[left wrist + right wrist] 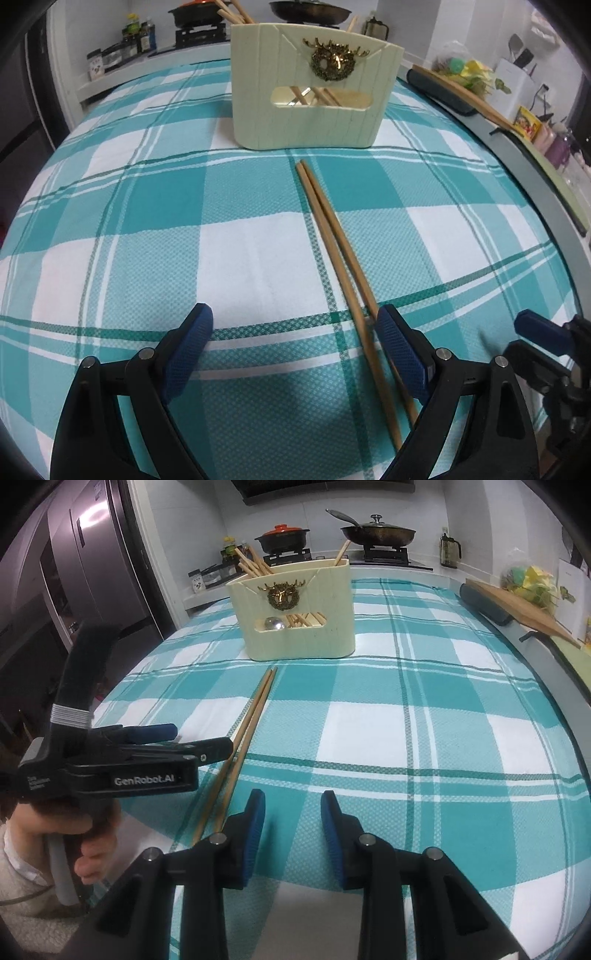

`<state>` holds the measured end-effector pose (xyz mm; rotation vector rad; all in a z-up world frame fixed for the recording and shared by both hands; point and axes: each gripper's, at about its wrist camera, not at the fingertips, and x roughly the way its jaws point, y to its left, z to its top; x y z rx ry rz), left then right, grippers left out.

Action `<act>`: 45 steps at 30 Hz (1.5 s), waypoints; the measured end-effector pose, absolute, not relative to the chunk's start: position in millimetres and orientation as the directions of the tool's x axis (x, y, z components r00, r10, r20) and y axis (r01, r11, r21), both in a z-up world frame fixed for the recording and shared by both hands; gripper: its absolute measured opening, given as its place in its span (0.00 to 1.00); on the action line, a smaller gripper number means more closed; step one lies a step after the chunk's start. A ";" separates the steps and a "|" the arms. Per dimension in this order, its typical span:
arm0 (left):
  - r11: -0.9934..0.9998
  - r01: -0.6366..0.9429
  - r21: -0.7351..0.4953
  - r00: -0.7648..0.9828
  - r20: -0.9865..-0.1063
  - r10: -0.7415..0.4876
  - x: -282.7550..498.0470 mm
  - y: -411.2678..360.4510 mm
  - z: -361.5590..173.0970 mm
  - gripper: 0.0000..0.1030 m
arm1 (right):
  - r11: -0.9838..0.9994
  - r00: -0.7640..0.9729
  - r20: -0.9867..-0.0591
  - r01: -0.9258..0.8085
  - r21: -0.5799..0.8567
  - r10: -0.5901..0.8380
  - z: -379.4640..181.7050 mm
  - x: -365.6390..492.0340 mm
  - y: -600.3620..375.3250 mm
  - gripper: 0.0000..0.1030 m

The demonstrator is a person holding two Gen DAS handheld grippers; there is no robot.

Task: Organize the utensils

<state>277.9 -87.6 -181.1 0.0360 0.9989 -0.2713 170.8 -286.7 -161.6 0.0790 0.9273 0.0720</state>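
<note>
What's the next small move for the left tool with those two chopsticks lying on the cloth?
Probably shift the left tool slightly right and lower it so the chopsticks sit between its open fingers. They now lie against the inside of its right finger, not centred, and the holder waits just beyond their tips.

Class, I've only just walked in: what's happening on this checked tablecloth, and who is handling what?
A person holds a two-finger gripper in each hand over the table to tidy utensils. A pair of wooden chopsticks lies loose on the teal checked tablecloth, in front of a cream utensil holder that already has chopsticks in it. The left gripper is open, its right finger close beside the chopsticks' near ends. The right gripper is open too, holding nothing. Neither grips anything yet.
</note>
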 end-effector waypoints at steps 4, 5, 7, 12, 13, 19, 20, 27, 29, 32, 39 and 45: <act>0.970 0.235 -0.054 0.530 -0.830 -0.175 277.2 -89.3 -184.6 0.89 | 0.994 0.603 -0.793 -0.015 0.106 0.093 -162.7 169.2 -291.4 0.31; 0.972 0.233 -0.040 0.536 -0.829 -0.163 277.9 -90.7 -184.7 0.89 | 0.995 0.603 -0.793 -0.014 0.104 0.091 -163.6 168.7 -291.6 0.31; 0.974 0.227 -0.011 0.547 -0.826 -0.136 280.6 -93.1 -185.8 0.88 | 0.995 0.602 -0.794 -0.011 0.100 0.086 -165.5 168.3 -291.1 0.31; 0.974 0.224 -0.019 0.571 -0.807 -0.148 282.0 -86.9 -181.2 0.55 | 0.994 0.587 -0.804 -0.016 0.104 0.094 -171.9 170.4 -288.4 0.31; 0.972 0.232 -0.027 0.571 -0.805 -0.159 281.5 -85.3 -180.4 0.41 | 0.994 0.584 -0.806 -0.017 0.108 0.097 -172.5 170.5 -287.4 0.31; 0.977 0.206 -0.046 0.575 -0.803 -0.159 271.3 -66.7 -180.6 0.04 | 0.990 0.565 -0.814 -0.092 0.104 0.138 -174.9 185.7 -262.3 0.31; 0.980 0.192 -0.051 0.575 -0.803 -0.155 269.3 -62.1 -180.6 0.04 | 0.989 0.557 -0.819 -0.115 0.091 0.140 -177.2 191.2 -254.1 0.31; 0.987 0.137 -0.079 0.572 -0.808 -0.144 243.3 -34.5 -179.6 0.05 | 0.986 0.527 -0.845 -0.169 0.007 0.096 -200.2 214.2 -219.3 0.16; 0.988 0.137 -0.076 0.573 -0.807 -0.142 234.1 -32.3 -179.3 0.05 | 0.989 0.537 -0.841 -0.145 -0.018 0.063 -200.2 213.1 -220.8 0.08; 0.986 0.148 -0.075 0.573 -0.806 -0.147 221.4 -30.8 -179.0 0.05 | 0.997 0.536 -0.844 -0.073 -0.014 0.027 -198.0 207.0 -234.8 0.06; 0.984 0.147 -0.098 0.590 -0.790 -0.167 184.8 -22.1 -176.3 0.66 | 0.997 0.539 -0.839 0.038 -0.066 -0.076 -190.3 156.3 -274.2 0.07; 0.987 0.161 0.008 0.602 -0.793 -0.091 175.9 -35.0 -184.3 0.85 | 0.992 0.561 -0.819 0.098 -0.080 -0.122 -186.4 119.2 -285.4 0.49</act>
